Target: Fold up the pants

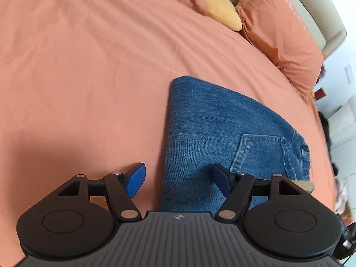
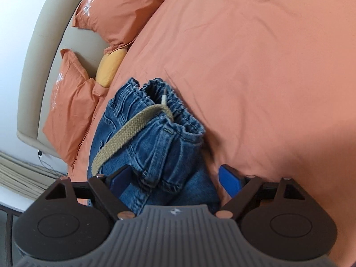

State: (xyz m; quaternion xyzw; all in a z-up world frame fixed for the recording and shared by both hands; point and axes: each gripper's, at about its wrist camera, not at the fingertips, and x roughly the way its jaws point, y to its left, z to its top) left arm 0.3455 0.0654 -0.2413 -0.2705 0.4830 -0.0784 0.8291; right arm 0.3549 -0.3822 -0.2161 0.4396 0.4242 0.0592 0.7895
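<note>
Blue denim pants (image 1: 213, 129) lie folded on the orange bed sheet (image 1: 89, 66), back pocket up. In the right wrist view the pants (image 2: 151, 146) show their gathered waistband and a khaki drawstring (image 2: 124, 135). My left gripper (image 1: 178, 181) is open and empty, hovering over the pants' left folded edge; its right finger is above the denim, its left above the sheet. My right gripper (image 2: 175, 181) is open, its jaws either side of the waistband end without closing on it.
Orange pillows (image 1: 284, 33) and a yellow cushion (image 1: 222, 9) lie against a beige headboard (image 1: 320, 17). The bed's edge and the floor show at the right of the left wrist view. The orange sheet (image 2: 267, 66) spreads wide to the right.
</note>
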